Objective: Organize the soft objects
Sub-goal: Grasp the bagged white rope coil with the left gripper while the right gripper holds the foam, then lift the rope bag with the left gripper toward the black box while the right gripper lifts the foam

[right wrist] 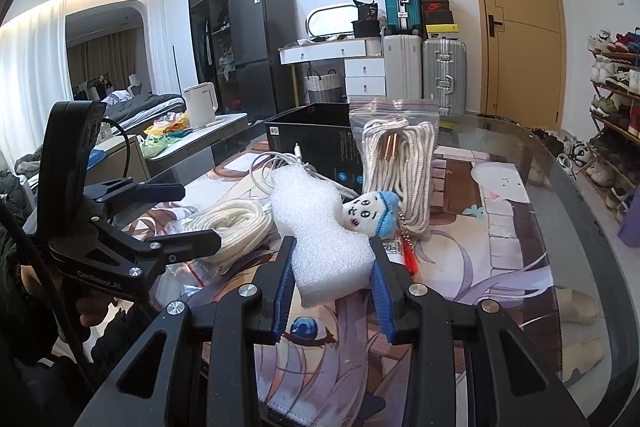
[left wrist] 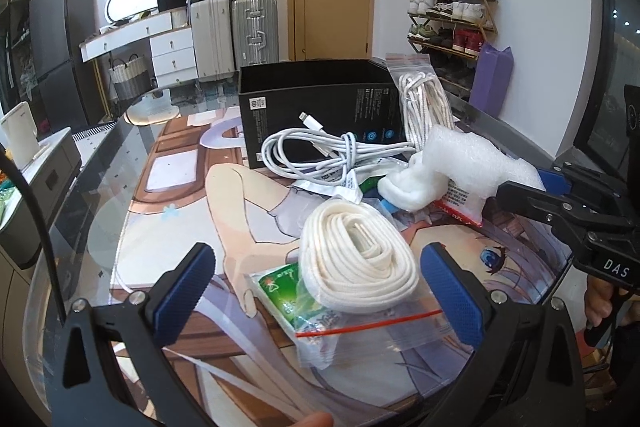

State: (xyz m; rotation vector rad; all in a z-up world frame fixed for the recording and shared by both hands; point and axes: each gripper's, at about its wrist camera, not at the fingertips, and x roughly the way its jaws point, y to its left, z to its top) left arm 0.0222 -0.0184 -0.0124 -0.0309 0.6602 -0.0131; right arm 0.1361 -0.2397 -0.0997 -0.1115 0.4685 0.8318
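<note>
Near the front of the table, the right gripper [right wrist: 330, 281] pinches the white foam piece [right wrist: 320, 231], probably for the far black box [right wrist: 316, 139], while the left gripper [left wrist: 320, 291] waits spread around the bagged flat lace [left wrist: 356, 259].

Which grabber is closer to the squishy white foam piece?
Right. The right gripper has its pads on both sides of the foam piece. The left gripper sits open farther off, around the bagged white laces.

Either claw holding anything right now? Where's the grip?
The right claw is clamped on the near end of the white foam piece. The left claw is open around the bagged coil of laces, holding nothing.
</note>
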